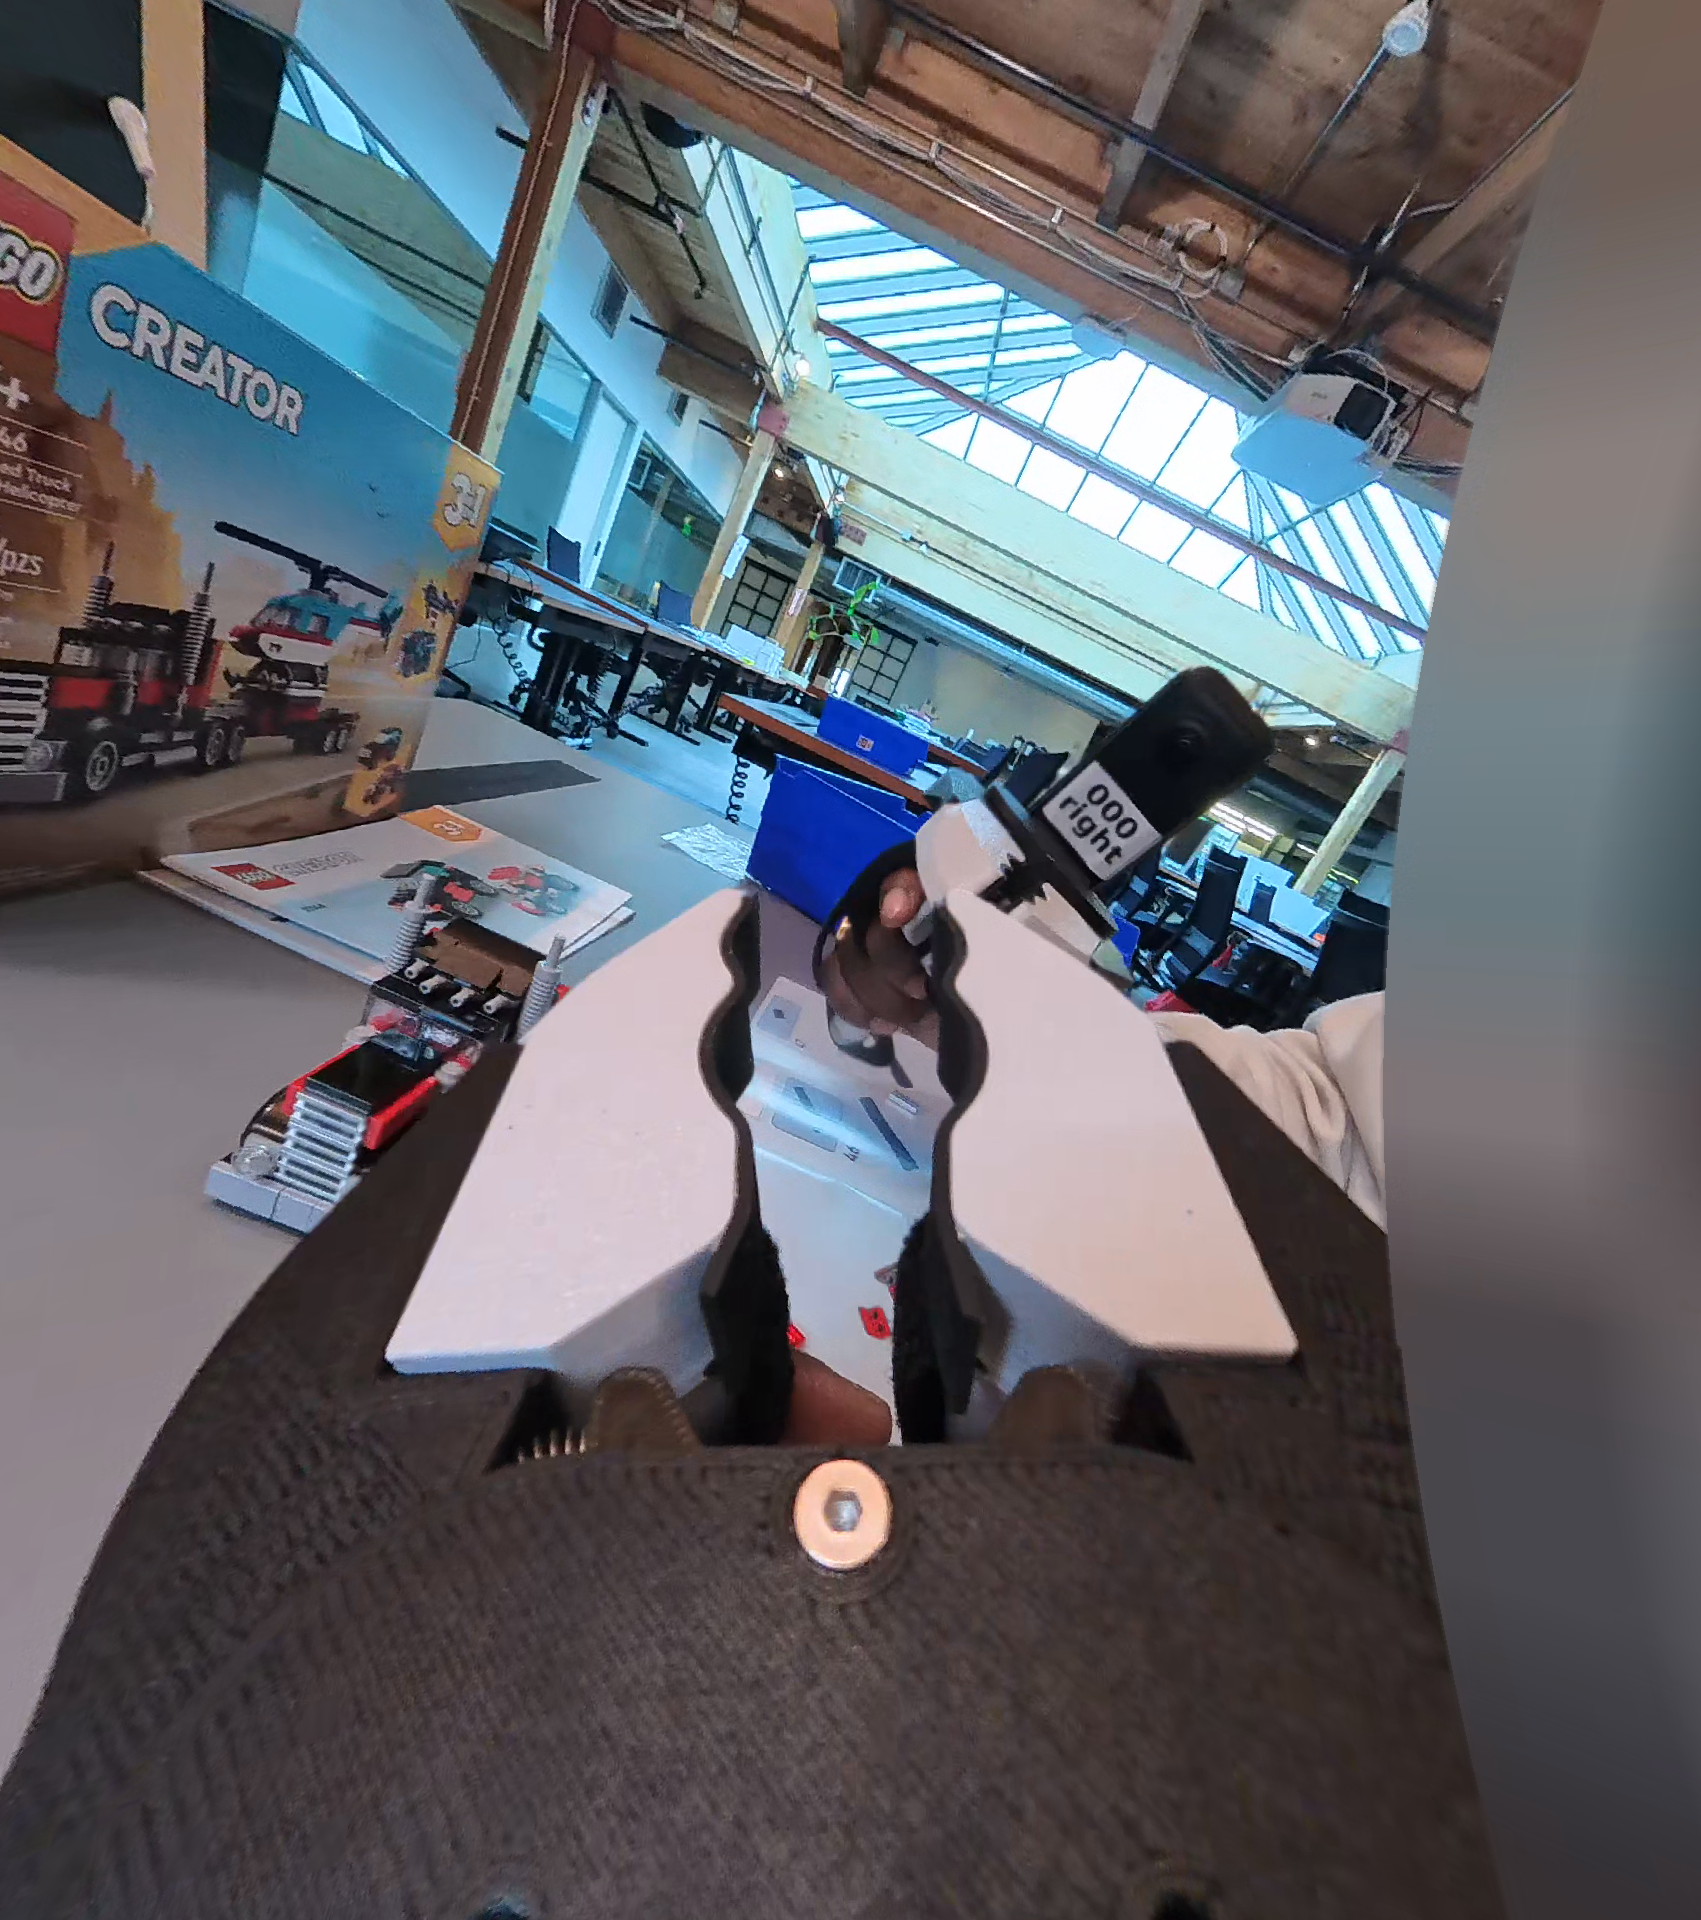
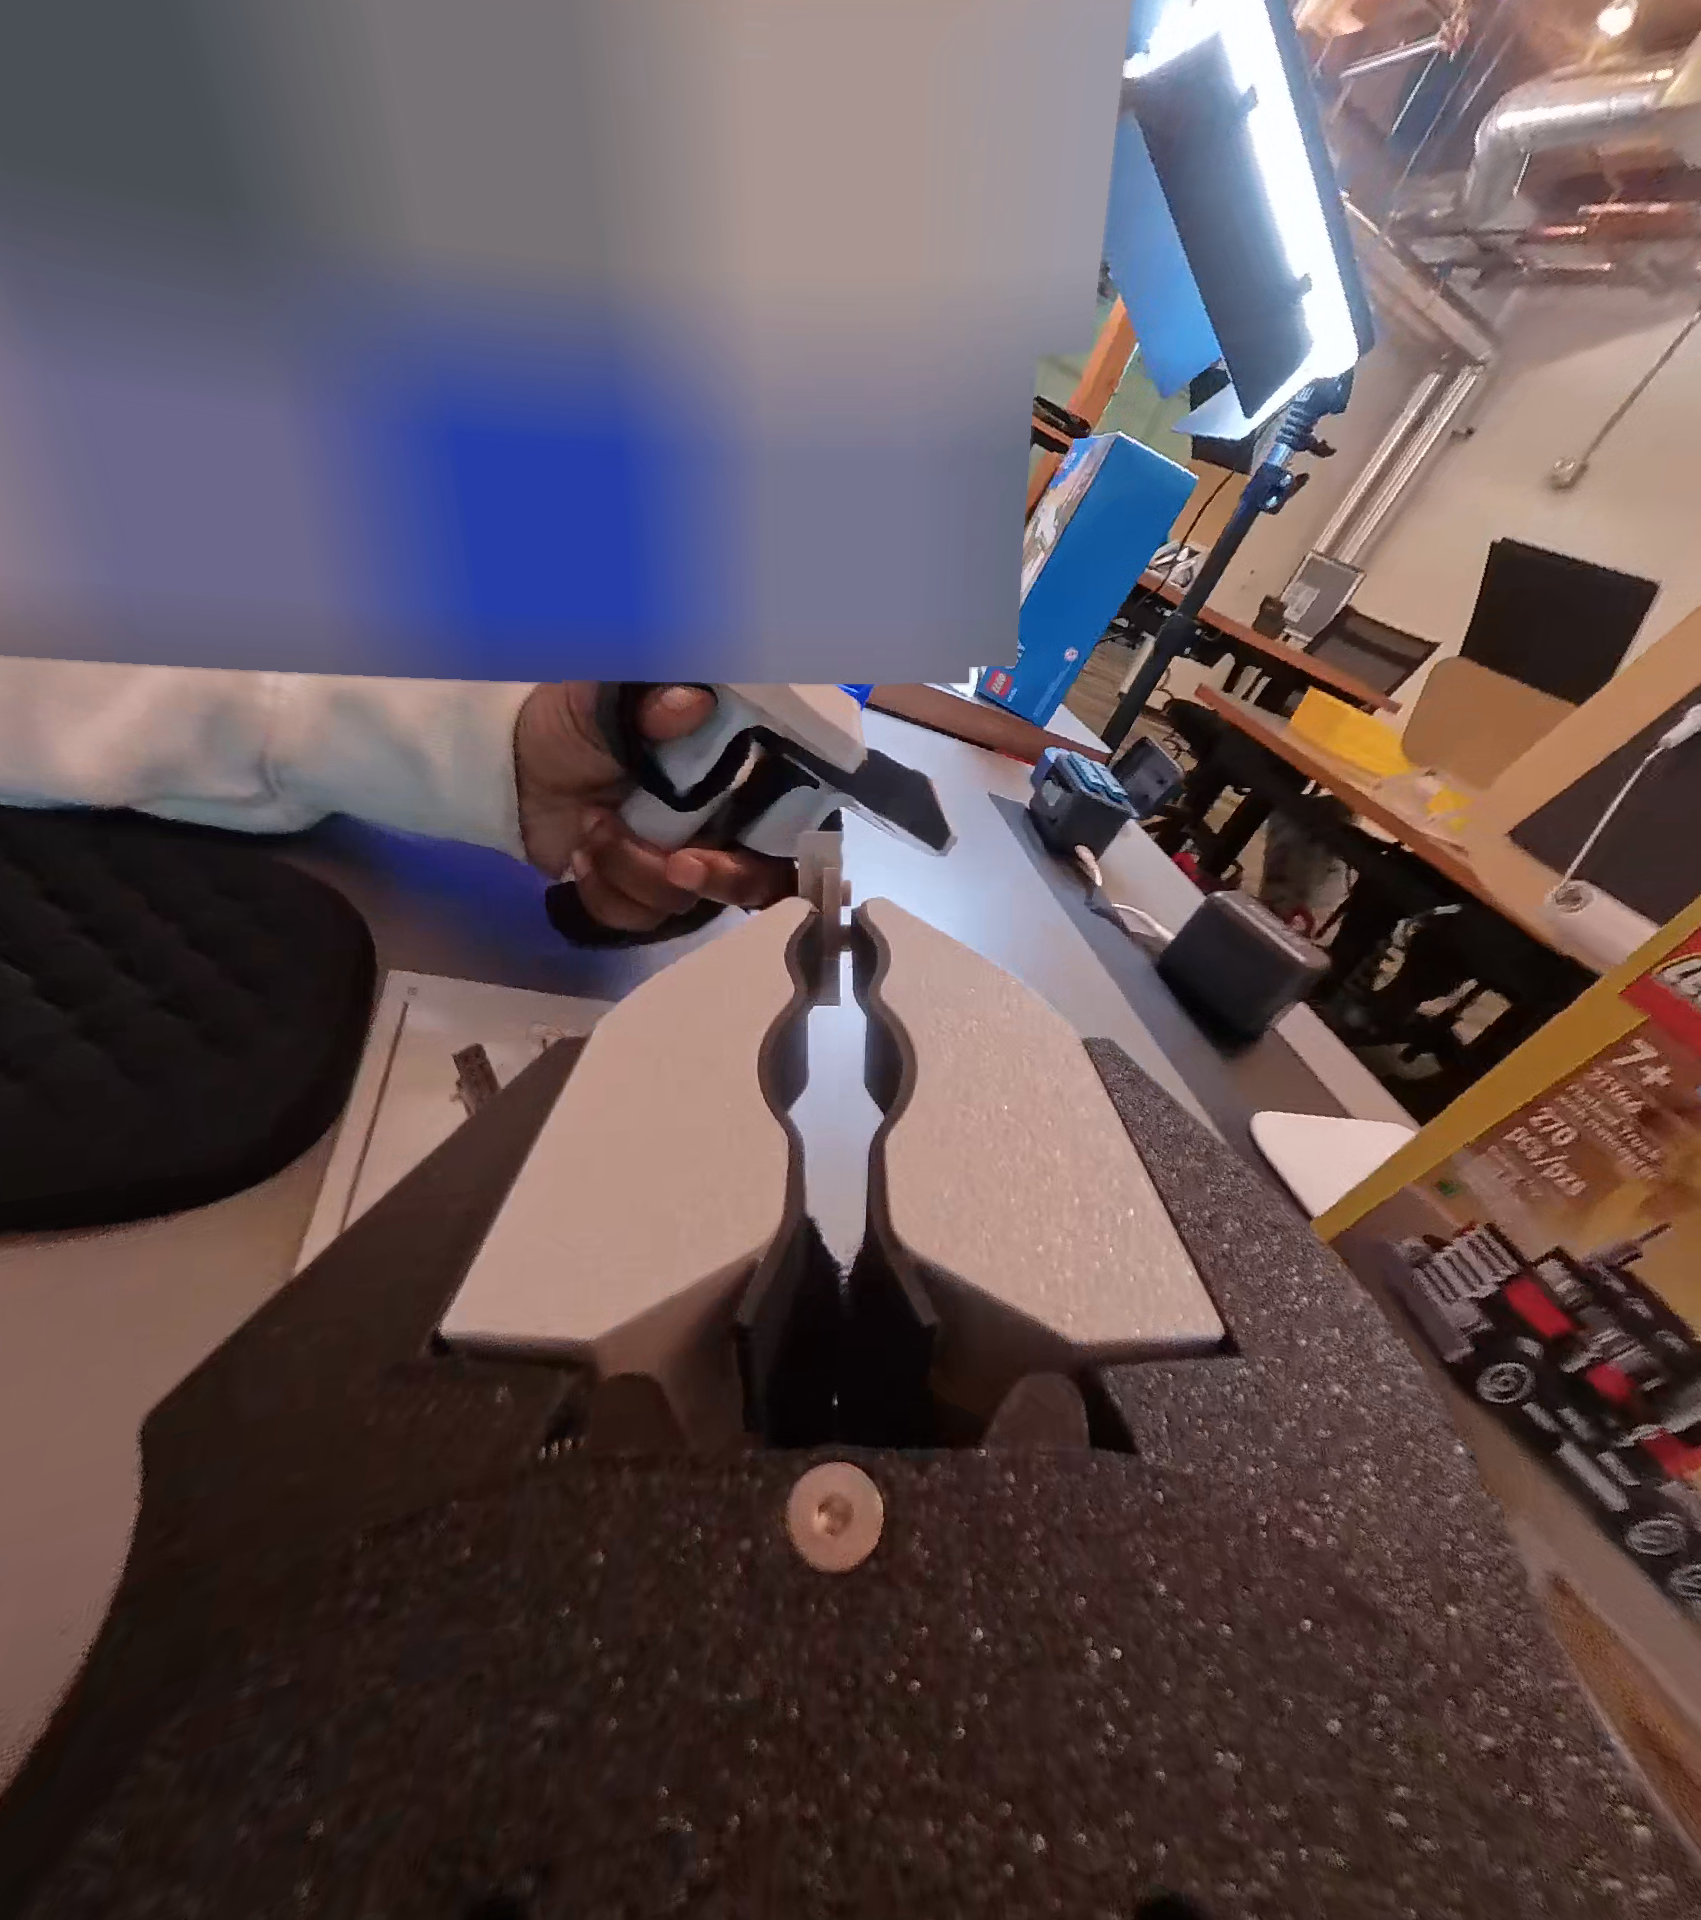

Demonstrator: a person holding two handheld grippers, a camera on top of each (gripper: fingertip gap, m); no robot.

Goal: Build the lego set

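right gripper (image 2: pixel 833 940) pinches a small grey lego piece (image 2: pixel 828 914) at its tips; left gripper (image 1: pixel 846 940) gapes empty. keep the squeeze steady and square the piece before pressing it onto the truck cab (image 1: pixel 378 1081).

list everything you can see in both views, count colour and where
truck cab: 1, red, black and grey, on the table left of the left gripper
set box: 1, yellow and blue, upright at the table's far left
instruction booklets: a small stack, white, flat in front of the box
open instruction page: 1, white, under the left gripper
loose pieces: a few, red, on the page
cushion: 1, black, quilted, by the sleeve
small piece: 1, grey, pinched in the right gripper's tips
left gripper: 1, white fingers, open, empty
right gripper: 1, white fingers, shut on the small piece
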